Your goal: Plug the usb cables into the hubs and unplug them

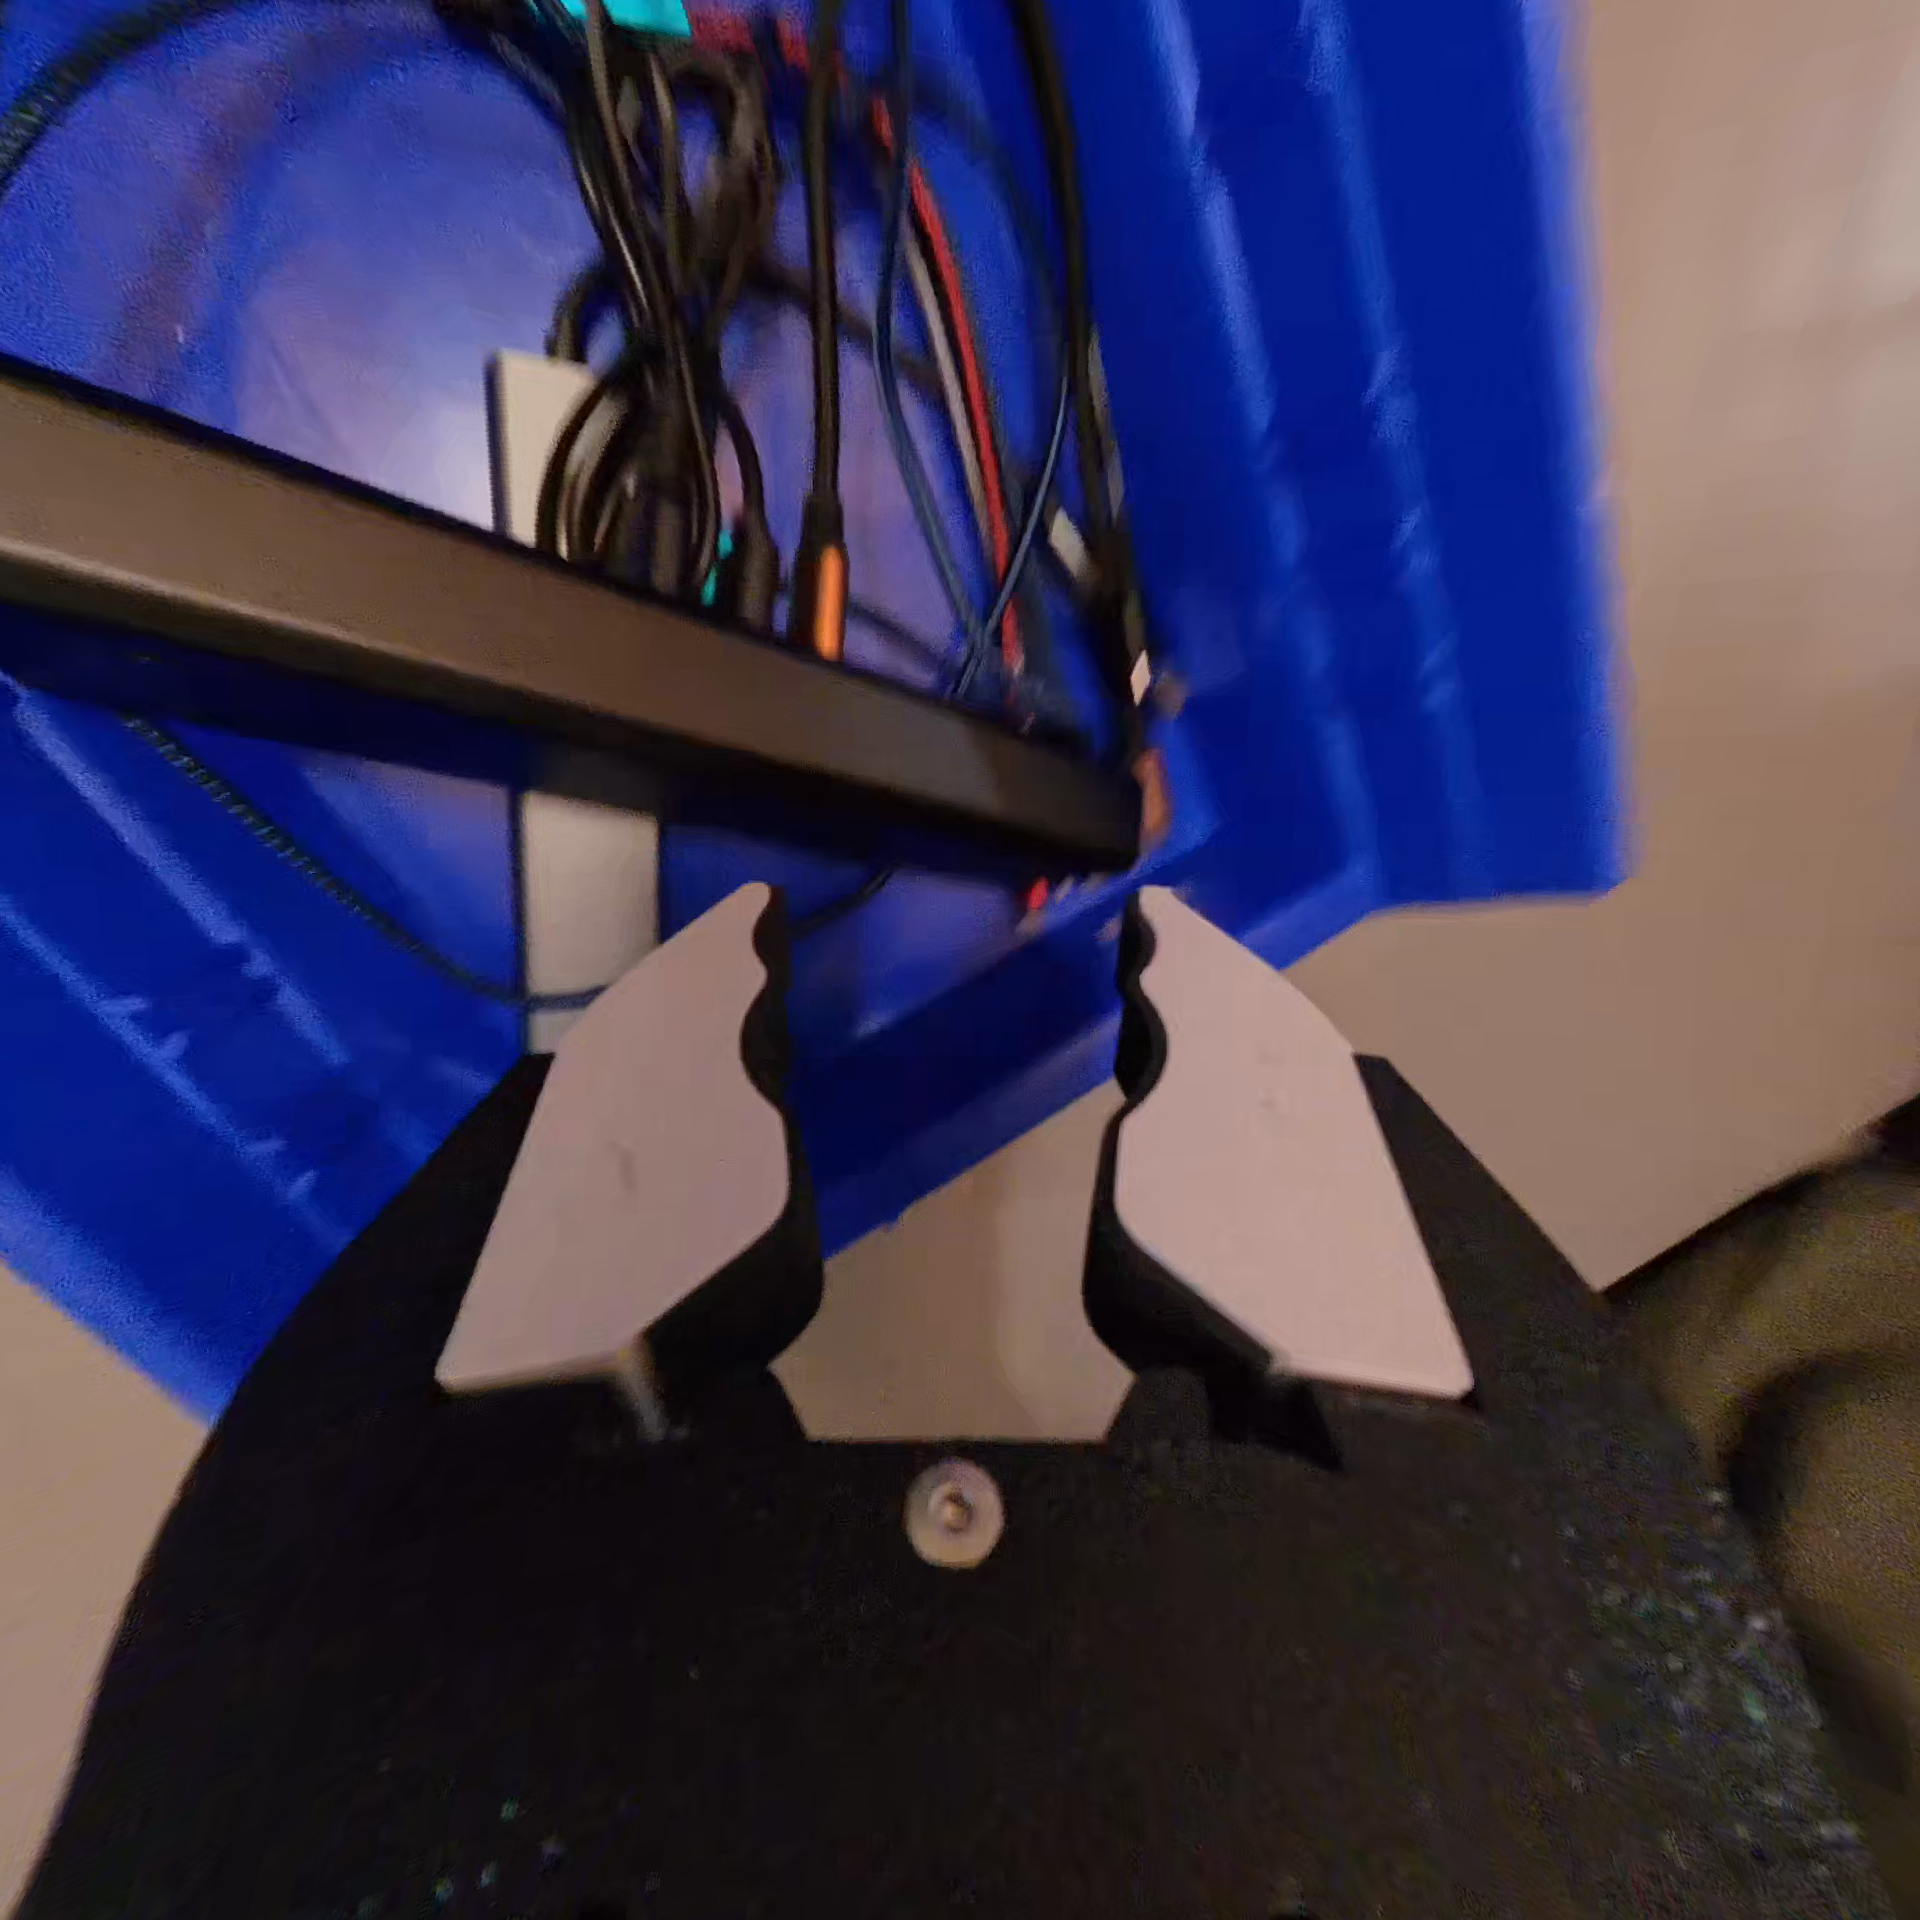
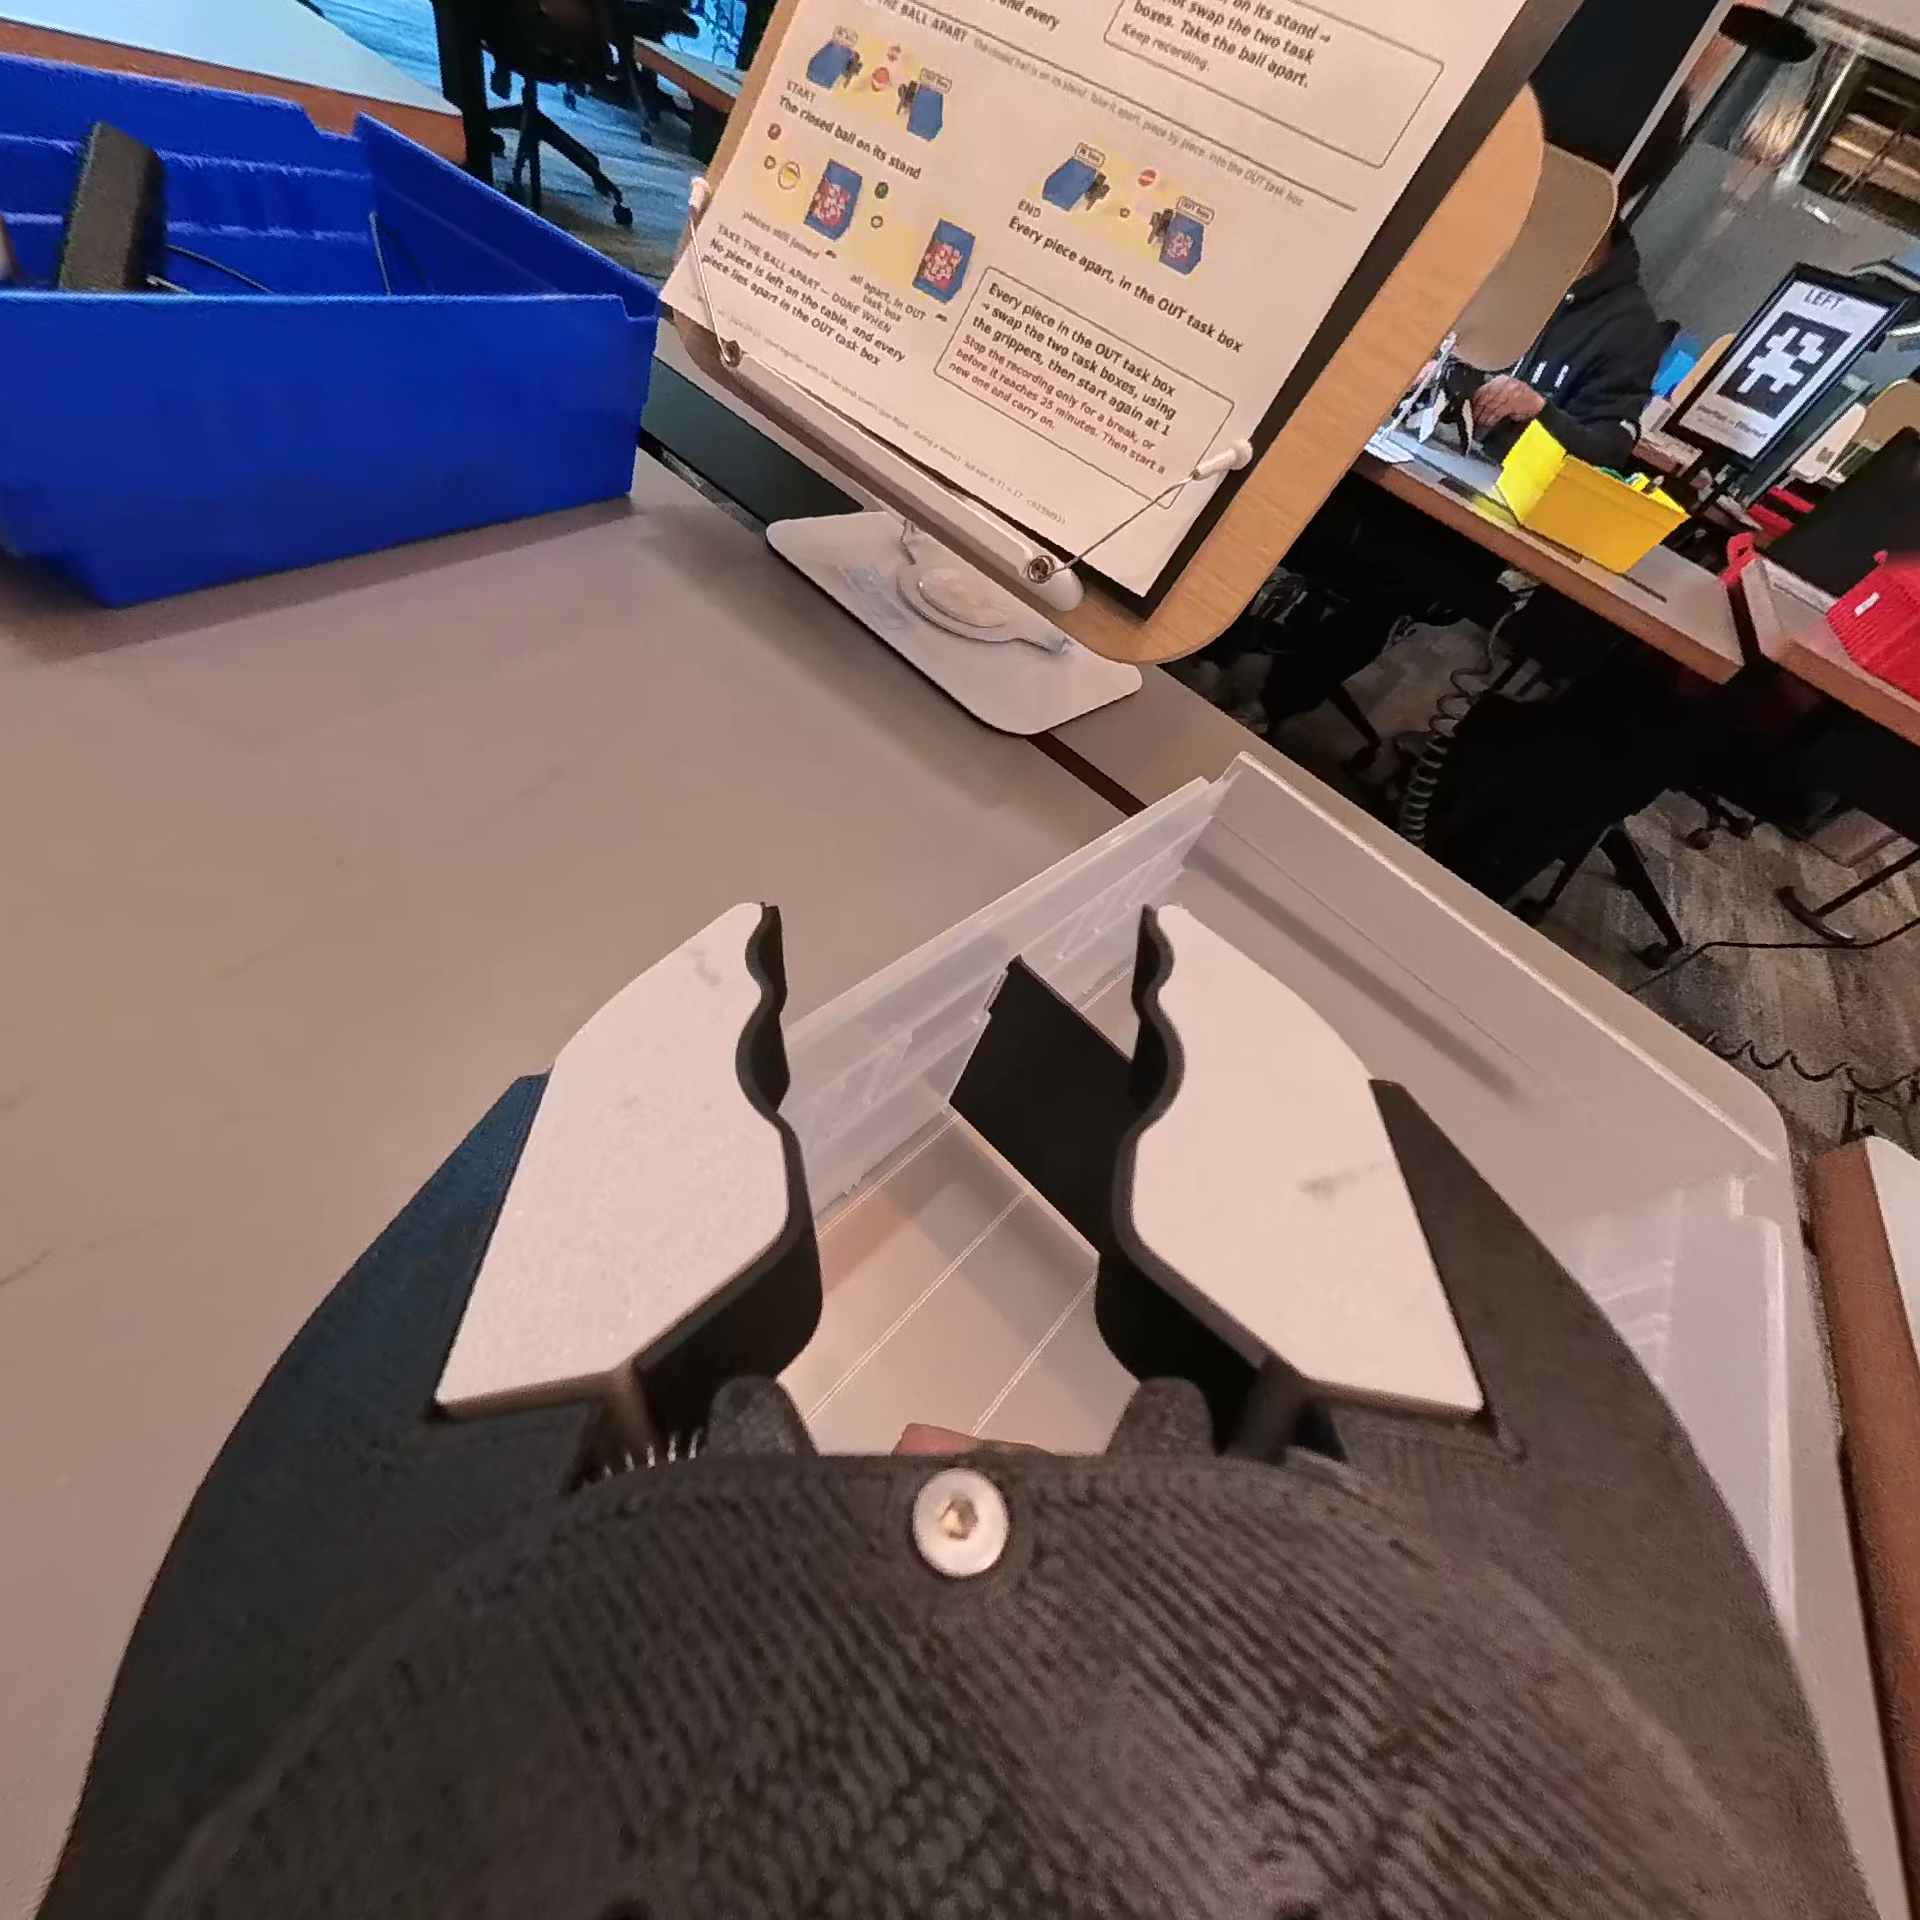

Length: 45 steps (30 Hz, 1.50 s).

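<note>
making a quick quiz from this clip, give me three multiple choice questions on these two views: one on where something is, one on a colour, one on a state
1. Where do the tangled cables lie?
A. in the blue bin
B. in the clear bin
C. on the bare table

2. What colour is the bin under the right gripper?
A. yellow
B. red
C. clear

3. How does the left gripper stand?
A. shut on a cable
B. open and empty
C. shut on a hub

Answers:
1 A, the cables rest on the floor of the blue bin.
2 C, the table shows through its walls.
3 B, a wide gap separates its fingers and nothing sits between them.
</note>
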### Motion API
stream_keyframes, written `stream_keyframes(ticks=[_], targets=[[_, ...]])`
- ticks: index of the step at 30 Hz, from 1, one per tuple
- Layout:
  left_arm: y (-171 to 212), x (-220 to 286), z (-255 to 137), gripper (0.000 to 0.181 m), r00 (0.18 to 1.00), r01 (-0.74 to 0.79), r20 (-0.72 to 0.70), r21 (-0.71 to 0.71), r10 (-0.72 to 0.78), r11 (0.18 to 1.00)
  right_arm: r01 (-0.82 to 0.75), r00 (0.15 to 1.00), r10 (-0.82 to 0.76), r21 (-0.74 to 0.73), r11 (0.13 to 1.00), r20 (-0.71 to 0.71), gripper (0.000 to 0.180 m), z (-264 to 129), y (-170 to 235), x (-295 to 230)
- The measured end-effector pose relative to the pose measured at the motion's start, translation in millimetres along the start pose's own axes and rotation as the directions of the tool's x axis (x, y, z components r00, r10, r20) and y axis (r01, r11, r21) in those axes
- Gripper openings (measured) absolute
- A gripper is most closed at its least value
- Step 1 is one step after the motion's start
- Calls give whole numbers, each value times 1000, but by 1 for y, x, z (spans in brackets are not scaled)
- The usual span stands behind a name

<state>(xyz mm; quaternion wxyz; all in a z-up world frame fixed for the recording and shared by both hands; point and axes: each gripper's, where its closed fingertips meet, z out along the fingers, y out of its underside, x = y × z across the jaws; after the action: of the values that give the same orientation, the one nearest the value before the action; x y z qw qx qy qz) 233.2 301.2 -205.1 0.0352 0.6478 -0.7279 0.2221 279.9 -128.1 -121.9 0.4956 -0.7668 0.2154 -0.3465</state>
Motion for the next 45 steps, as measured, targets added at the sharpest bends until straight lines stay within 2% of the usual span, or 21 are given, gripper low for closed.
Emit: stream_keyframes(ticks=[2, 4, 6, 9, 12, 14, 19, 22, 25, 28, 31, 35, 38, 41, 45], targets=[[-19, -10, -1, 59, 981, 194, -40, 123, -190, 973, 0, 1000, 0, 8, 1000, -1, 65, -2, -2, 1], [-21, -16, 6, 64, 946, 322, -88, 125, -313, 938, -10, 1000, 10, 12, 1000, 1, 65, -4, -2, 2], [-20, -12, 13, 73, 915, 395, -142, 118, -378, 911, -19, 1000, 19, 13, 1000, 7, 65, -5, -1, 3], [-16, -12, 24, 74, 889, 446, -167, 111, -426, 888, -26, 1000, 25, 17, 1000, 12, 65, -7, -2, 4], [-18, -14, 35, 74, 820, 557, -246, 134, -517, 819, -42, 999, 41, 25, 999, 19, 65, -7, -2, 4], [-22, -16, 38, 69, 778, 612, -298, 160, -553, 774, -55, 998, 54, 29, 998, 30, 64, -7, -2, 3], [-29, -18, 39, 69, 803, 586, -303, 251, -512, 770, -54, 997, 52, 39, 998, 53, 64, -7, -4, -2], [-35, -18, 39, 67, 784, 611, -364, 310, -502, 728, -55, 996, 53, 41, 998, 65, 64, -5, -5, -6], [-39, -12, 34, 66, 818, 556, -392, 355, -420, 752, -46, 996, 43, 38, 998, 72, 64, -5, -6, -9], [-42, -1, 20, 64, 883, 433, -392, 468, -258, 770, -36, 996, 32, 48, 998, 79, 64, -5, -11, -14], [-45, 12, 1, 63, 913, 336, -398, 607, -90, 720, -36, 995, 30, 58, 998, 95, 63, -3, -16, -23], [-46, 39, -42, 62, 915, 226, -374, 783, 149, 579, -3, 991, -6, 66, 998, 132, 63, 1, -23, -42], [-44, 62, -73, 62, 888, 190, -359, 855, 287, 482, 12, 987, -24, 73, 997, 162, 63, 5, -30, -58], [-38, 83, -96, 61, 845, 204, -382, 877, 374, 435, -53, 972, 25, 117, 992, 233, 63, 7, -46, -85], [-28, 118, -129, 61, 732, 308, -454, 886, 508, 348, -131, 940, 54, 210, 969, 338, 64, 1, -79, -127]])
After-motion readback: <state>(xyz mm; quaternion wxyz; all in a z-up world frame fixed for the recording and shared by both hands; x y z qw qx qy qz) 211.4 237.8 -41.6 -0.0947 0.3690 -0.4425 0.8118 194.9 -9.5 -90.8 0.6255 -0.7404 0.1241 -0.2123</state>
